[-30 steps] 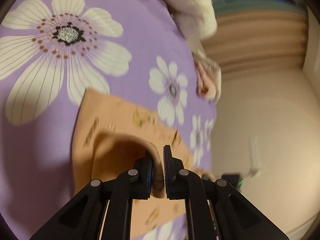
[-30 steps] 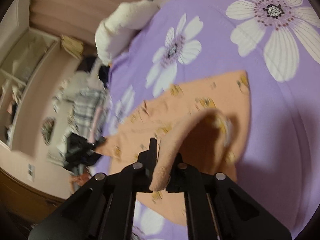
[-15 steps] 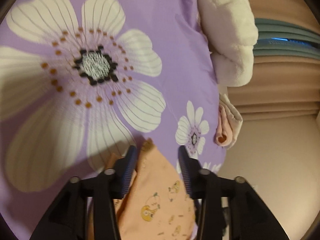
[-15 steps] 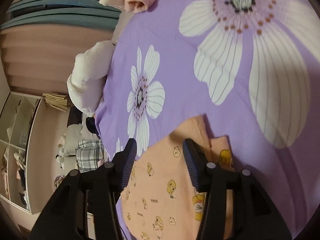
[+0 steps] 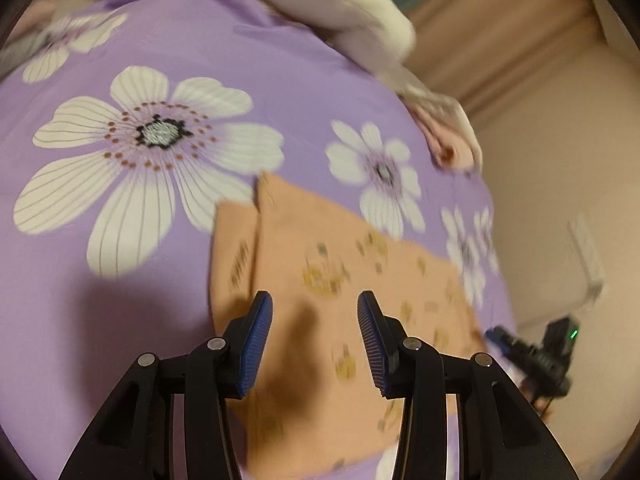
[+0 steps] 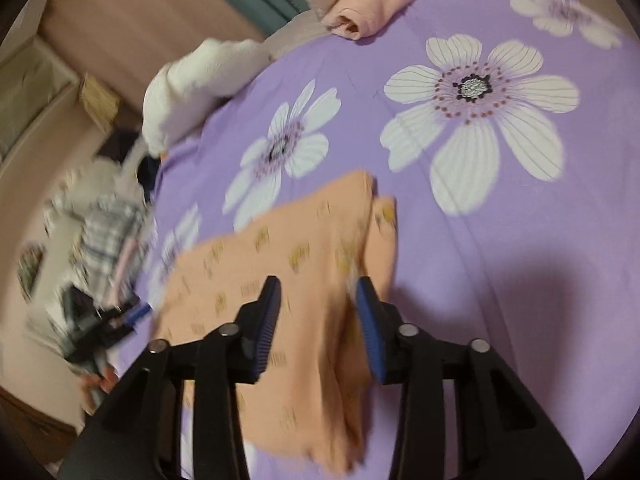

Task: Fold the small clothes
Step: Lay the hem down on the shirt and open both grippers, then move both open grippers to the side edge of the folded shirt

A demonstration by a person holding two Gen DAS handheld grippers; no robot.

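Note:
A small orange garment (image 5: 340, 280) with yellow duck prints lies folded over on a purple bedsheet with white flowers (image 5: 152, 136). It also shows in the right wrist view (image 6: 296, 272). My left gripper (image 5: 315, 316) is open and empty, raised just above the garment's near part. My right gripper (image 6: 318, 300) is open and empty above the garment's other side; its right finger is close to the folded edge (image 6: 380, 232). The frames are blurred by motion.
A folded pink and cream garment (image 6: 372, 4) lies at the far bed edge, also in the left wrist view (image 5: 448, 136). A white fluffy item (image 6: 196, 80) lies beside it. Clothes (image 6: 104, 232) lie on the floor beyond the bed.
A second ago both grippers were shut on the orange garment's edge and carried it over. They opened, let it go, and have pulled back and up from the folded garment.

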